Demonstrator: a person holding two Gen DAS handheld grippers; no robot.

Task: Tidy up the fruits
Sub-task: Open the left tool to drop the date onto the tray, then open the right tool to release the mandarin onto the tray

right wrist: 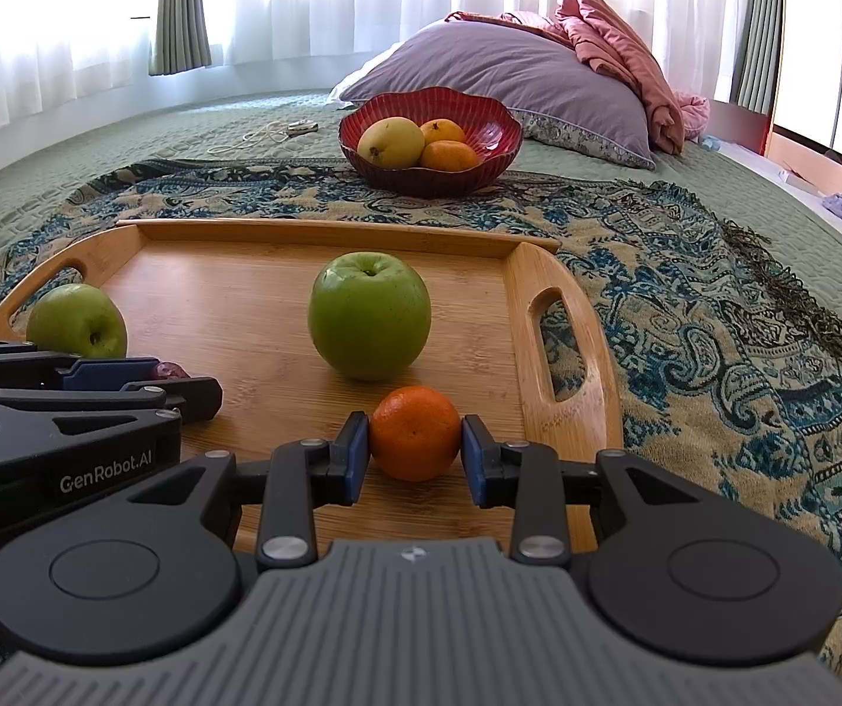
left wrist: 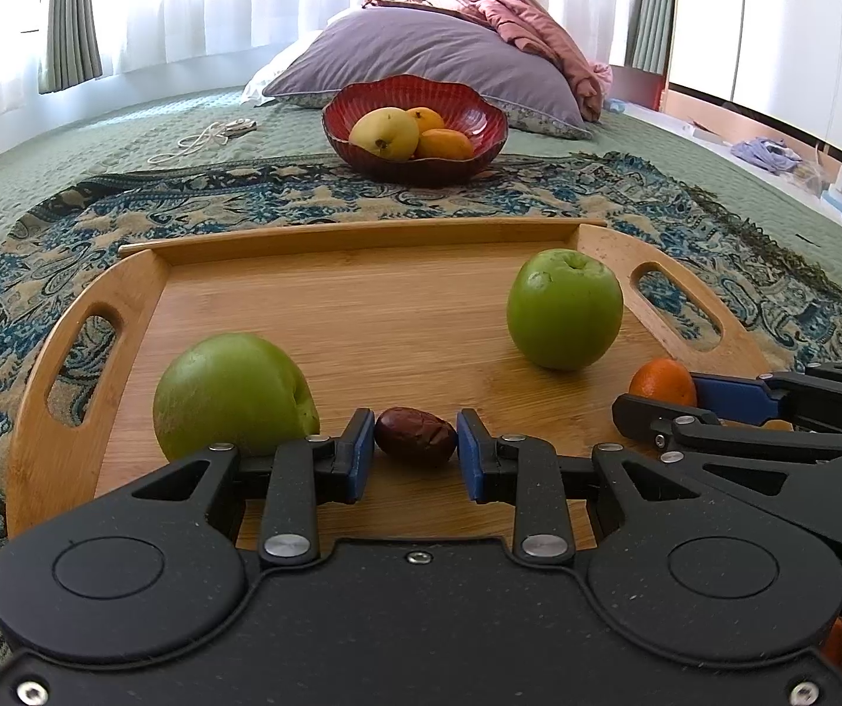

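Left wrist view: left gripper [left wrist: 415, 447] at the near edge of the wooden tray [left wrist: 362, 232], pads touching both ends of a dark red date [left wrist: 415, 435], clamped or very nearly so, the date resting on the tray floor. One green apple [left wrist: 232, 394] just beside the left finger; second green apple [left wrist: 565, 309] toward the tray's right handle. Right wrist view: right gripper [right wrist: 415, 450] closed on a small orange [right wrist: 415, 432] near the tray's near right corner, also sitting on the wood. Red bowl [right wrist: 497, 129] beyond the tray's far edge held a yellow fruit and two oranges. Risks, judged: the wrinkled date was small and could slip or pivot from the pads on lifting; the left finger could nudge the adjacent apple into rolling; the two grippers, close together, could collide.
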